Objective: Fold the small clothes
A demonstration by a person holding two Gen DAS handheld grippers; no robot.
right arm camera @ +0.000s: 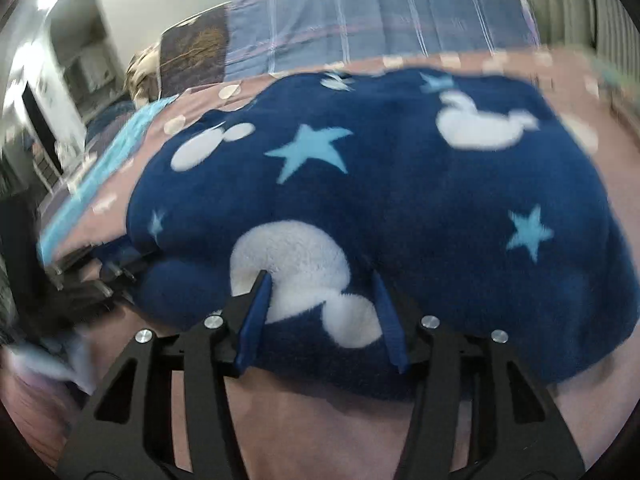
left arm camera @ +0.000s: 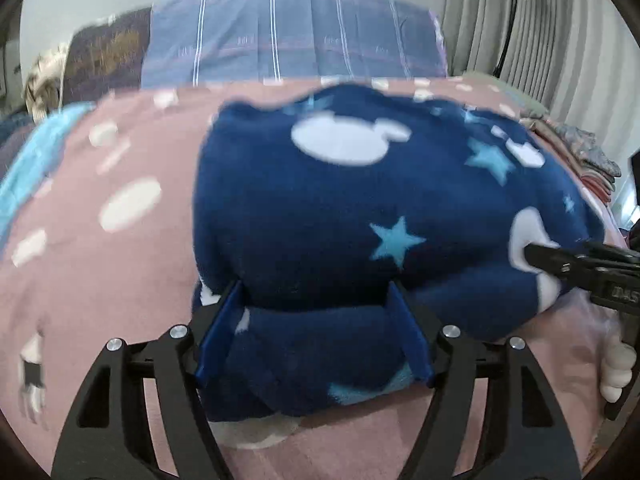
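A navy fleece garment [left arm camera: 360,208], printed with white mouse-head shapes and pale blue stars, lay bunched in a soft mound on a pink bedspread [left arm camera: 120,280] dotted with white ovals. It sat toward the near edge of the bed, in front of both cameras.

The left gripper [left arm camera: 316,320] pointed down at the near edge of the garment. Its jaws stood fairly wide, and a rolled fold of the fleece lay between the blue pads [left arm camera: 218,332]; the fabric filled the gap, but whether the pads pressed on it could not be told (the frame was blurred).

The right gripper [right arm camera: 322,312] met the fleece at another part of its near edge, over a white mouse-head patch [right arm camera: 296,268]. Its jaws were about half open with the fabric bulging between the blue pads [right arm camera: 254,320], and again a true grip could not be told. In the left wrist view the same tool entered from the right as a black finger [left arm camera: 560,258] touching the garment's side.

Behind the garment, a blue striped pillow [left arm camera: 296,36] leaned at the head of the bed, a dark cushion [left arm camera: 106,54] beside it. Grey curtains [left arm camera: 520,20] hung at the right, and a stack of folded clothes [left arm camera: 576,160] sat at the bed's right edge.
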